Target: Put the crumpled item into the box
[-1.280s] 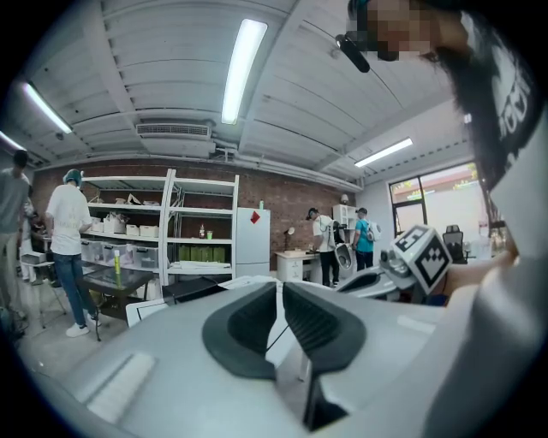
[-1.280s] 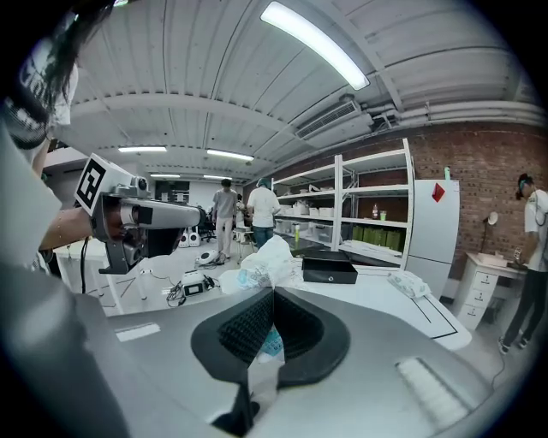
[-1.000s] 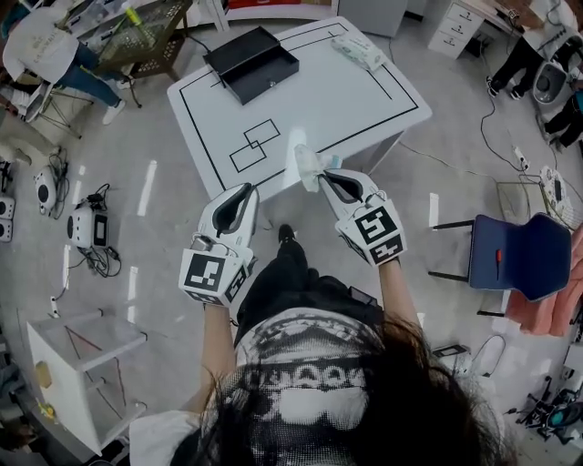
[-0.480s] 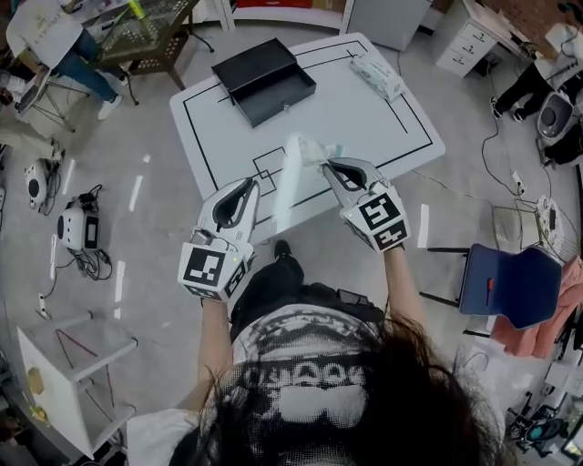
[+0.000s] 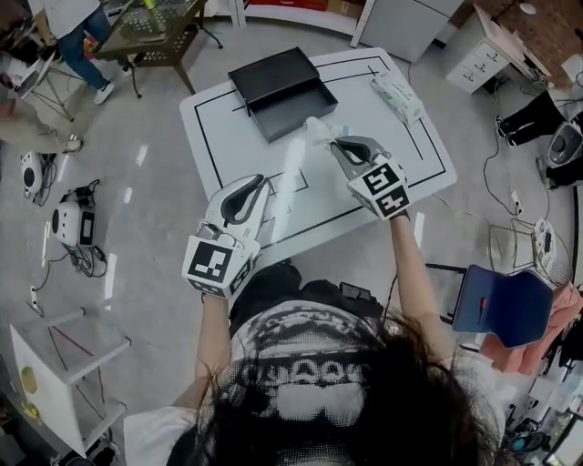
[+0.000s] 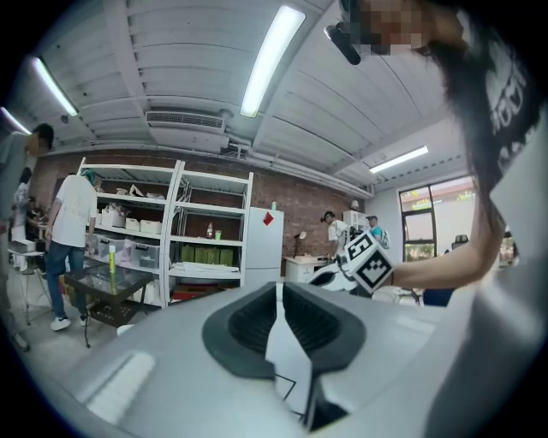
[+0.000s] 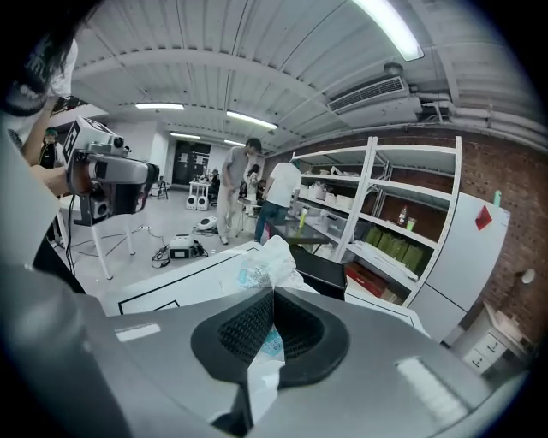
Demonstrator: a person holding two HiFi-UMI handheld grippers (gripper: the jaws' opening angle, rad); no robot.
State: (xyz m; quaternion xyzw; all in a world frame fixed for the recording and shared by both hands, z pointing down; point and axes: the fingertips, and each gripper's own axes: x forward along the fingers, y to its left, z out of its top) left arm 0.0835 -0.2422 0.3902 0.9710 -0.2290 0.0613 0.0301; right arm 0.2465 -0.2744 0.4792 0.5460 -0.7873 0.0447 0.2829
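My right gripper [image 5: 339, 144] is shut on a crumpled white plastic item [image 5: 318, 131] and holds it above the white table [image 5: 219, 127], just short of the box. In the right gripper view the crumpled item [image 7: 265, 263] bulges out past the closed jaws of the right gripper [image 7: 272, 295]. The black open box [image 5: 282, 80] lies at the table's far side; the same box [image 7: 332, 270] shows behind the item. My left gripper [image 5: 254, 180] hovers at the table's near edge. In its own view the left gripper [image 6: 279, 287] is shut with nothing in it.
A white packet [image 5: 398, 96] lies at the table's far right. Black lines mark rectangles on the tabletop. A blue chair [image 5: 496, 306] stands to the right, a white cabinet [image 5: 64, 364] at lower left, devices and cables [image 5: 68, 223] on the floor. People stand by a wire cart [image 5: 150, 20].
The right gripper has carried the crumpled item forward over the table, closer to the black box. The person has stepped nearer the table. The left gripper stays shut at the near edge.
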